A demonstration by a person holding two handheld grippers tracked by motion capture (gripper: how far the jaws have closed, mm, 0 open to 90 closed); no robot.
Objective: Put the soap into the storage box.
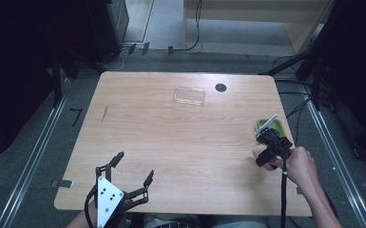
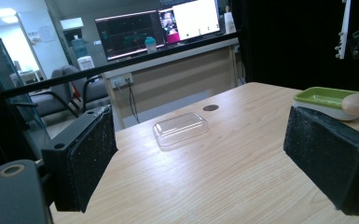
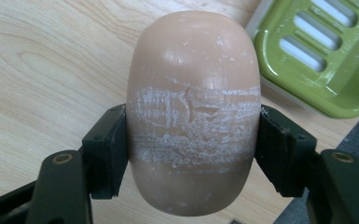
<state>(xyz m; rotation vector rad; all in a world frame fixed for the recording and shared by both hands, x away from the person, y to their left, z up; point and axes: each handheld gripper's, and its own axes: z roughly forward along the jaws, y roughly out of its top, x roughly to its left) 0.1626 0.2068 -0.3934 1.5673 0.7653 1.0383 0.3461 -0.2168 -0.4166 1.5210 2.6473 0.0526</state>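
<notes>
Your right claw [image 3: 193, 154] is clamped on the smooth, beige oval bar of soap [image 3: 193, 112], one jaw on each long side, with white scrape marks banding the bar where the pads grip. The green slotted plastic soap dish [image 3: 321, 56] sits just beyond that claw and to one side, its tray bare, so by my reading you have the soap in hand and the placing is not yet done; whether the bar rests on the table or is lifted off it, I cannot tell. The clear, rectangular plastic lid [image 1: 189, 96] lies well ahead of both claws, far from the dish, so closing the dish looks to be left too. Your left claw [image 1: 134, 167] hovers at the near edge with its jaws wide apart and nothing between them. The light wooden table [image 1: 171, 142] is otherwise bare, save a dark round cable hole [image 1: 220, 87] beside the lid. Past the table are monitors [image 2: 158, 28], a wooden bench and grey office chairs [image 2: 63, 95].
</notes>
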